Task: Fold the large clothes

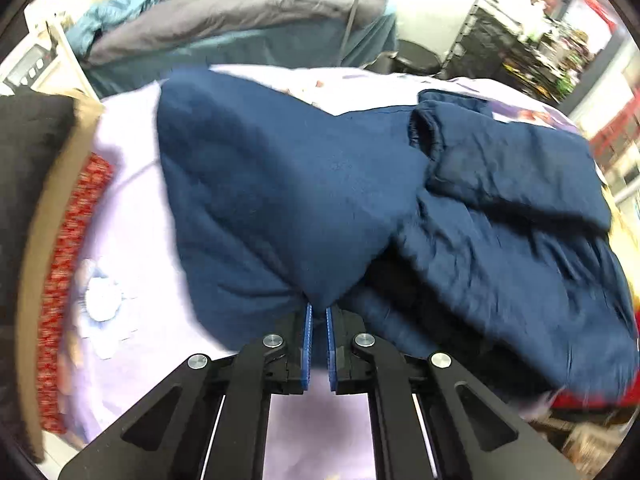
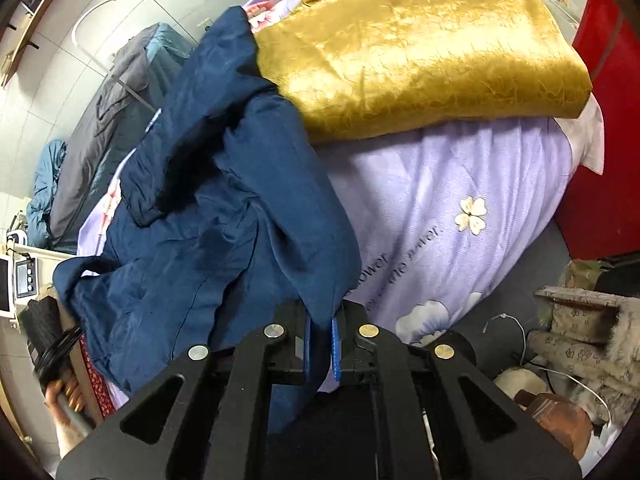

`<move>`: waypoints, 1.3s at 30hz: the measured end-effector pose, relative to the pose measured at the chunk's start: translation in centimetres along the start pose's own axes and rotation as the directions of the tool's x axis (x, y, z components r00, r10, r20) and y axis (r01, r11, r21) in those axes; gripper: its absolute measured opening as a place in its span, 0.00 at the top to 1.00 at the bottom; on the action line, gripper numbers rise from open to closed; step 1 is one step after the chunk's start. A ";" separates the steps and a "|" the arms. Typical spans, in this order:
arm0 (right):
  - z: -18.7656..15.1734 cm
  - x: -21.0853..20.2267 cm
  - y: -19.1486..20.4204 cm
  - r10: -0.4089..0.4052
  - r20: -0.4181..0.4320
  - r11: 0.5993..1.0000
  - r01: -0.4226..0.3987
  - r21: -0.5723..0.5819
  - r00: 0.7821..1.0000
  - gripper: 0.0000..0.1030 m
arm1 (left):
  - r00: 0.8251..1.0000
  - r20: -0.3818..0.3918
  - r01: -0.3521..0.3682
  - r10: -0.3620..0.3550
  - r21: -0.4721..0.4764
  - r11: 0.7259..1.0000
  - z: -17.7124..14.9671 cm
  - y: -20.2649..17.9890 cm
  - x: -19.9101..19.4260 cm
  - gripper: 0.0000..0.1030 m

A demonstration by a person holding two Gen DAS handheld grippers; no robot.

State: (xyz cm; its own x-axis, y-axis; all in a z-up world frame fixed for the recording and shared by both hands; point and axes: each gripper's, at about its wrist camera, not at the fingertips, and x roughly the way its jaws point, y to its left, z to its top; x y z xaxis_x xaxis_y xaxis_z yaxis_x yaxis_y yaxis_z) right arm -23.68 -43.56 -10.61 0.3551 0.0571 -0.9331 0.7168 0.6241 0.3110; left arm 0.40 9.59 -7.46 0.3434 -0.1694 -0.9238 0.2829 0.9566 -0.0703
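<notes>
navy jacket [image 1: 280, 184] bunched on lilac floral bedspread [image 1: 132, 216], pinched by left gripper [image 1: 319, 316] and right gripper [image 2: 320, 322], both nearly closed on fabric; folded gold cloth [image 2: 424, 48] beside it.

only print in view: dark lettering on the lavender bedsheet [image 2: 460, 216], right wrist view, lower middle-right of the frame, running diagonally below the cream flower. one word reads partly as "...ower"; a second line beside it is too blurred and warped to make out. small device with a screen [image 2: 25, 280] at the left edge: display unreadable. left wrist view: no legible text.
</notes>
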 end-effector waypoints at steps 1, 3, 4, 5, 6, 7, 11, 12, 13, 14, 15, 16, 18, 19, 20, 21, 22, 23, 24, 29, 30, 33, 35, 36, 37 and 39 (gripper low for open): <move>0.0 0.4 -0.3 -0.010 -0.016 1.000 0.010 0.000 1.000 0.93 | 1.000 -0.012 -0.013 0.013 0.022 1.000 -1.7 0.8 -1.2 0.95; 0.0 1.2 -0.7 -0.037 -0.042 0.999 0.036 -0.007 0.998 0.93 | 0.996 -0.079 -0.030 0.034 0.051 0.998 -4.9 1.9 -1.8 0.95; 0.0 1.9 -0.9 -0.068 -0.062 0.997 0.066 -0.028 0.996 0.93 | 0.992 -0.112 -0.042 0.049 0.061 0.997 -6.2 2.4 -1.7 0.95; 0.0 2.5 -0.9 -0.098 -0.082 0.994 0.094 -0.051 0.992 0.93 | 0.983 -0.167 -0.065 0.077 0.076 0.995 -8.3 3.1 -1.3 0.95; 0.0 3.3 -1.0 -0.141 -0.107 0.988 0.133 -0.078 0.984 0.92 | 0.972 -0.219 -0.073 0.089 0.078 0.994 -10.2 3.7 -0.8 0.97; 0.0 4.0 -1.1 -0.169 -0.122 0.983 0.158 -0.090 0.978 0.91 | 0.961 -0.260 -0.084 0.099 0.070 0.994 -11.5 4.2 -0.4 1.00; 0.6 5.3 -1.6 -0.251 -0.165 0.967 0.241 -0.080 0.954 0.73 | 0.917 -0.363 -0.196 0.167 -0.043 0.980 -15.7 7.5 1.0 1.00; 0.9 5.2 -1.5 -0.286 -0.160 0.958 0.275 -0.087 0.945 0.63 | 0.919 -0.359 -0.211 0.165 -0.094 0.973 -15.6 8.4 0.8 1.00; 1.2 5.0 -1.4 -0.306 -0.152 0.951 0.295 -0.091 0.940 0.58 | 0.926 -0.345 -0.213 0.155 -0.139 0.967 -15.2 9.1 0.4 0.99; 1.5 4.7 -1.2 -0.324 -0.143 0.945 0.313 -0.092 0.935 0.54 | 0.934 -0.326 -0.213 0.146 -0.182 0.960 -14.6 9.6 0.0 0.94; 1.9 4.0 -0.9 -0.351 -0.116 0.935 0.342 -0.093 0.929 0.48 | 0.943 -0.300 -0.214 0.146 -0.207 0.955 -13.8 9.9 -0.6 0.87; 2.2 3.2 -0.4 -0.372 -0.075 0.926 0.364 -0.099 0.925 0.43 | 0.948 -0.278 -0.216 0.153 -0.211 0.953 -13.0 9.8 -0.9 0.61; 2.9 2.3 0.4 -0.442 -0.018 0.889 0.436 -0.140 0.897 0.35 | 0.960 -0.199 -0.237 0.199 -0.190 0.953 -10.8 8.8 -1.8 0.32; 3.2 2.1 0.7 -0.491 0.007 0.858 0.485 -0.166 0.871 0.26 | 0.965 -0.159 -0.236 0.210 -0.170 0.957 -9.8 8.0 -2.2 0.32; 3.5 1.8 0.8 -0.536 0.047 0.826 0.535 -0.179 0.843 0.26 | 0.967 -0.146 -0.233 0.211 -0.155 0.960 -8.7 7.3 -2.0 0.32; 3.8 1.2 1.1 -0.564 0.100 0.800 0.573 -0.180 0.819 0.26 | 0.968 -0.135 -0.229 0.211 -0.138 0.964 -7.7 6.7 -2.0 0.29; 4.1 0.6 1.4 -0.563 0.151 0.792 0.583 -0.183 0.812 0.26 | 0.971 -0.122 -0.222 0.207 -0.127 0.967 -6.7 6.1 -1.9 0.26; 4.7 -0.3 2.1 -0.520 0.200 0.808 0.554 -0.199 0.830 0.26 | 0.975 -0.104 -0.208 0.196 -0.120 0.971 -5.9 5.3 -1.7 0.25; 5.0 -0.7 2.6 -0.474 0.219 0.827 0.517 -0.220 0.853 0.26 | 0.980 -0.084 -0.187 0.179 -0.112 0.976 -5.0 4.4 -1.7 0.25; 5.5 1.5 6.5 -0.326 0.190 0.867 0.373 -0.331 0.926 0.24 | 0.989 -0.096 -0.112 0.111 -0.005 0.994 -2.6 -1.2 0.8 0.13; 5.7 1.9 6.8 -0.304 0.193 0.875 0.354 -0.331 0.933 0.24 | 0.988 -0.108 -0.106 0.108 0.026 0.994 -2.6 -2.5 1.6 0.13; 6.9 3.5 7.6 -0.240 0.190 0.898 0.292 -0.329 0.952 0.24 | 0.971 -0.203 -0.105 0.124 0.101 0.989 -3.6 -4.9 4.4 0.13; 8.0 4.8 8.0 -0.214 0.203 0.904 0.272 -0.329 0.956 0.24 | 0.956 -0.248 -0.129 0.159 0.131 0.983 -4.8 -5.5 6.2 0.13; 8.7 6.0 8.3 -0.196 0.205 0.904 0.257 -0.341 0.959 0.24 | 0.949 -0.264 -0.143 0.176 0.139 0.980 -5.5 -5.7 7.0 0.13; 9.5 6.9 8.6 -0.187 0.206 0.897 0.253 -0.363 0.960 0.25 | 0.945 -0.273 -0.144 0.178 0.141 0.980 -5.8 -5.7 7.5 0.13; 10.1 8.1 9.5 -0.186 0.209 0.882 0.257 -0.394 0.960 0.25 | 0.931 -0.320 -0.145 0.175 0.115 0.983 -6.7 -5.3 8.8 0.13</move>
State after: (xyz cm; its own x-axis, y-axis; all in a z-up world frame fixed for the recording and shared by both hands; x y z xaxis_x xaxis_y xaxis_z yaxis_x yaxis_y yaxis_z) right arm -7.94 -45.00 -13.39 0.3331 -0.2243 -0.9158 0.4870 0.8726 -0.0366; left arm -4.10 4.60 -17.75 0.0826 0.0853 -0.9929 0.3315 0.9372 0.1081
